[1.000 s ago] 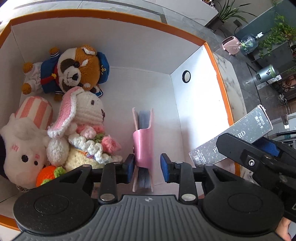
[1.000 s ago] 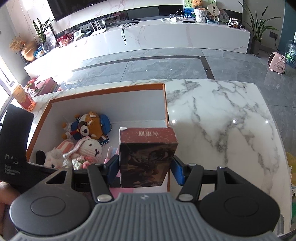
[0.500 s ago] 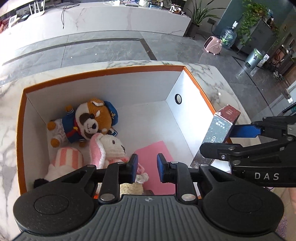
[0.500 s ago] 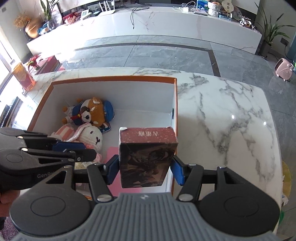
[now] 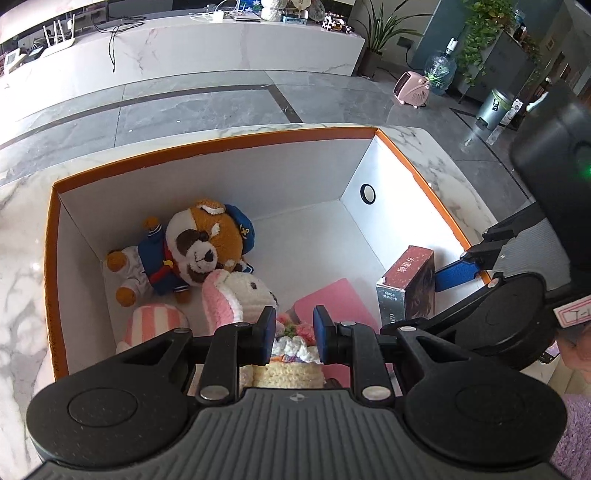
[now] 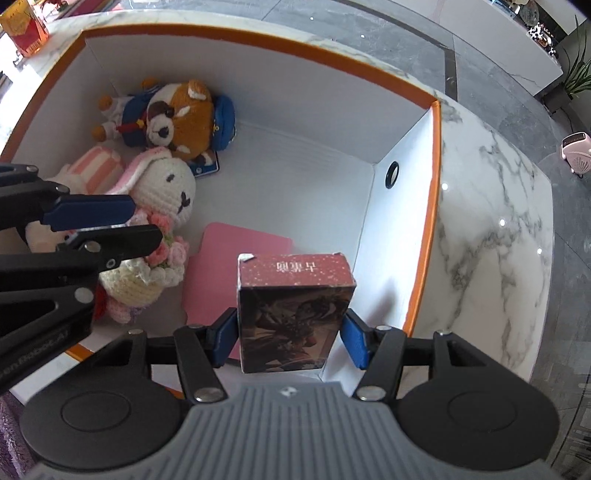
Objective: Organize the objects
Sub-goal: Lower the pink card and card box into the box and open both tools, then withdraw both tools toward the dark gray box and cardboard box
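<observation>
A white box with an orange rim (image 5: pixel 221 142) (image 6: pixel 432 221) stands on a marble table. In it lie a brown sailor plush (image 5: pixel 199 247) (image 6: pixel 177 118), a crochet bunny (image 5: pixel 240 295) (image 6: pixel 166 192), a striped pink plush (image 5: pixel 155 325) and a flat pink case (image 5: pixel 332 299) (image 6: pixel 236 266). My right gripper (image 6: pixel 290 332) is shut on a dark red card box (image 6: pixel 295 310) (image 5: pixel 406 291), held inside the box near its right wall. My left gripper (image 5: pixel 294 334) is open and empty above the bunny.
Grey tiled floor and a long white cabinet (image 5: pixel 184 48) lie beyond the table. A pink heater (image 5: pixel 412 90) and plants stand far right. A red carton (image 6: pixel 26 33) sits on the table at far left.
My left gripper has let go of the pink case, now lying flat, and has risen. My right gripper has carried the card box over the rim and down into the box.
</observation>
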`<state>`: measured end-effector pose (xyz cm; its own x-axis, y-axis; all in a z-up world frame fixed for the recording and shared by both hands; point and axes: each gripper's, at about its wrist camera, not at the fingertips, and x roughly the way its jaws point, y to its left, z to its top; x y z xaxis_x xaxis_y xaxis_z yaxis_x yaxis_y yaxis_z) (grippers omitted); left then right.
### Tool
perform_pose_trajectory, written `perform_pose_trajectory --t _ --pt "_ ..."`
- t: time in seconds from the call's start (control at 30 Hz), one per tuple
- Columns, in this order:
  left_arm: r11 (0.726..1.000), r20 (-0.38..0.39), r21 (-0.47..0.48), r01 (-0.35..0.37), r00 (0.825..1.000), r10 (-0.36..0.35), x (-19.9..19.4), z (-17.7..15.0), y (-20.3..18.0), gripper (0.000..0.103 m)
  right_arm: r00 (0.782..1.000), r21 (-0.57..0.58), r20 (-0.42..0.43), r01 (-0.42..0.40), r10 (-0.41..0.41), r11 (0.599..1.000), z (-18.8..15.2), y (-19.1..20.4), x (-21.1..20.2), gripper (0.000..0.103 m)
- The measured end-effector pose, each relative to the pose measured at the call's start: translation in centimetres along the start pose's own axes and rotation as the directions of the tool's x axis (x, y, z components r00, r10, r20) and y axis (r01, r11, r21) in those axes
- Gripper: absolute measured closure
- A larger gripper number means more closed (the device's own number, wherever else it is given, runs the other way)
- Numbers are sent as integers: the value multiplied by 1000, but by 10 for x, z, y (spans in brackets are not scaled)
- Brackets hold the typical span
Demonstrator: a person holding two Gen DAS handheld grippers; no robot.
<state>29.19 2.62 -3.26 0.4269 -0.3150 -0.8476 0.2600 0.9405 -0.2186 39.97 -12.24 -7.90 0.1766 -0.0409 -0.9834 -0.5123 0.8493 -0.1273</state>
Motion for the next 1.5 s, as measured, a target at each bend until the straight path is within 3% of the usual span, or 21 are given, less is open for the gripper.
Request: perform_pose_trajectory --t 0.13,0.37,0.47,0.57,0.73,0.9,1.0,1.07,1.33,1.5 --pt "1000 -1 -3 7 1000 -7 5 -1 4 77 999 -36 -19 47 -48 998 3 6 9 41" --pt "1000 5 -7 29 1000 -29 9 0 8 77 998 -22 1 61 -61 998 7 -1 4 40" --pt "999 9 -12 33 999 -33 11 -2 8 77 999 -19 31 23 -22 1000 10 -5 -1 41" --pt "999 11 -18 39 999 -39 11 -2 9 77 996 -43 92 2 1 999 12 -2 -1 50" --pt "999 9 -26 39 999 -38 11 -3 15 77 985 -154 170 65 -38 986 31 6 16 50" --pt "998 11 -27 52 999 -52 12 -3 17 77 991 -168 131 31 -8 985 42 6 34 69" --pt "998 10 -26 57 998 -56 13 -3 18 77 994 -150 102 53 -38 987 43 3 40 74" --pt "998 10 -22 56 998 -55 14 -4 19 78 998 -121 64 18 -10 992 42 -1 40 80" --pt "999 2 -22 40 999 -40 14 -2 19 79 1000 -79 20 -6 8 997 41 1 38 81" --pt "998 52 -10 68 996 -67 -1 -6 13 79 992 -68 118 -28 36 997 31 1 8 80"
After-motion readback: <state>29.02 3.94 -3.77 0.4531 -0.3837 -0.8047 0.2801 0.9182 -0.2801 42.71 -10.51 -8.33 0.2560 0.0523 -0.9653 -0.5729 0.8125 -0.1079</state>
